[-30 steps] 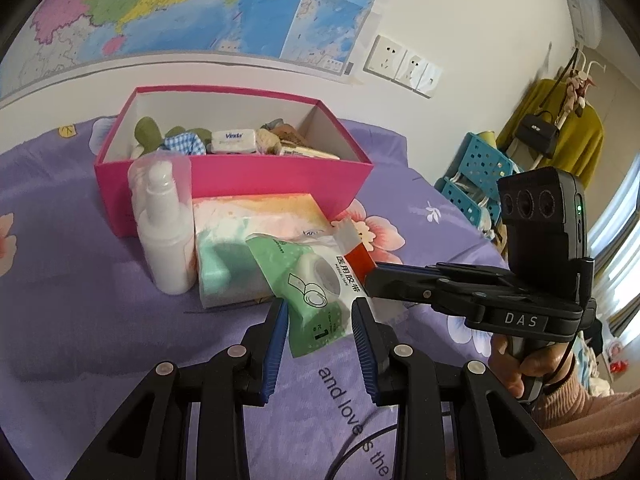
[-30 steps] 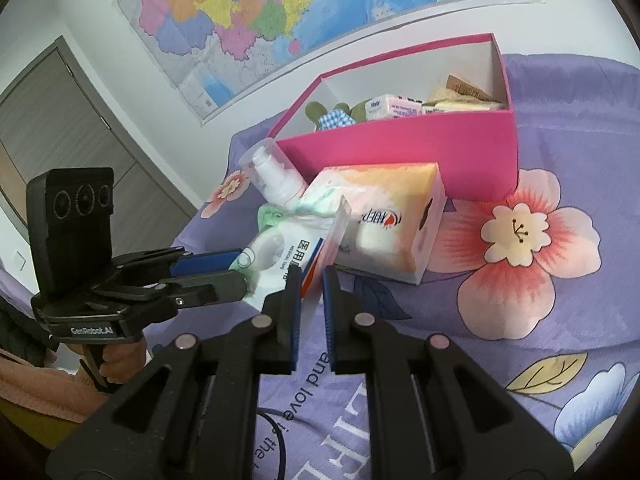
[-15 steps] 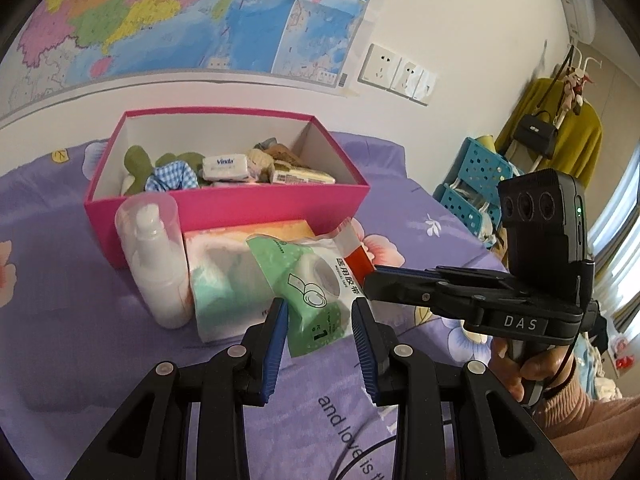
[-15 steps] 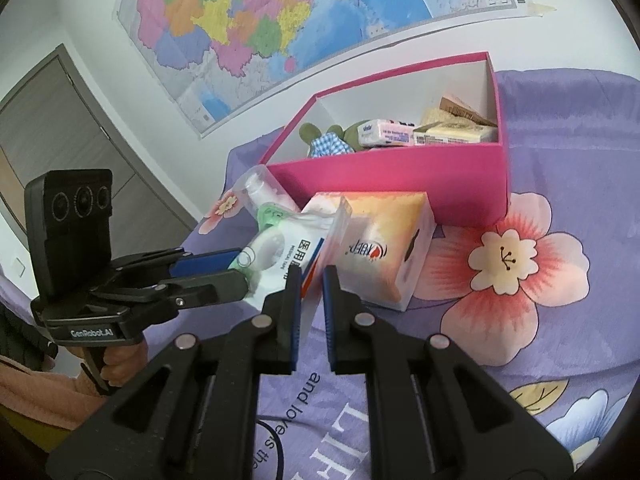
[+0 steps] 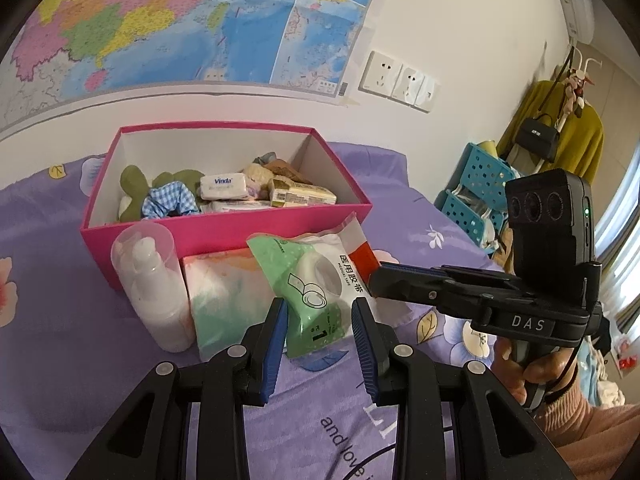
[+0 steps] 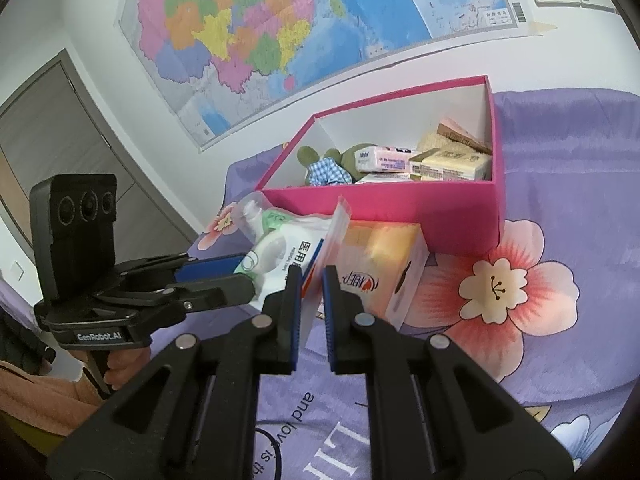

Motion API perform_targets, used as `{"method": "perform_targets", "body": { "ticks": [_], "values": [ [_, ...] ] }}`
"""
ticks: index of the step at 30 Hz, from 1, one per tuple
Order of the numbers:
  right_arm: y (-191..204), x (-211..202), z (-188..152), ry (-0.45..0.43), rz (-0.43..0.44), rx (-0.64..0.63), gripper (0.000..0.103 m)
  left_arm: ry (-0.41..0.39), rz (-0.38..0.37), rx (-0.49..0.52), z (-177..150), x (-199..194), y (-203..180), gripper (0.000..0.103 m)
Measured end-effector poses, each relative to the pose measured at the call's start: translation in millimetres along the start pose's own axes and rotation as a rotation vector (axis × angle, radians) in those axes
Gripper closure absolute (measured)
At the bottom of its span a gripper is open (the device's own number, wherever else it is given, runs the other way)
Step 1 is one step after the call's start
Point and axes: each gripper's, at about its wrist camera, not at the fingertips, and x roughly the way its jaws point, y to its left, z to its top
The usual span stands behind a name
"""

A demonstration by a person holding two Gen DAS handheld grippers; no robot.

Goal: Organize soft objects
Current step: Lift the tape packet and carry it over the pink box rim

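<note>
1. Medical tape packet [image 5: 320,284], green and white, hangs between your two tongs above the purple flowered bedsheet [image 5: 72,360], in front of the pink box [image 5: 224,228].
2. Your left tongs [image 5: 318,330] are narrowed onto the packet's green lower end; the left view shows the blue pads against both its sides.
3. Your right tongs [image 6: 310,292] are almost closed, pinching the packet's red and white edge. Only the right view shows that thin edge between the pads; from the left you see just the tip meeting the packet.
4. The left view shows a capped white bottle [image 5: 154,288] upright beside a tissue pack [image 5: 228,296]; in the right view the packet mostly hides the bottle.
5. Both views show a checked blue scrunchie [image 5: 168,202] and small tissue packs inside the box.
</note>
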Motion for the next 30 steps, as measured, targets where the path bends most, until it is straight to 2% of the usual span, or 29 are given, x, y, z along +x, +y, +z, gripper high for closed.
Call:
{"method": "perform_targets", "body": {
  "ticks": [30],
  "values": [
    [-10.0,-0.4,31.5,-0.045,0.003,-0.016,0.09,-0.031,0.022,0.015,32.9,9.8,5.1,0.071]
  ]
}}
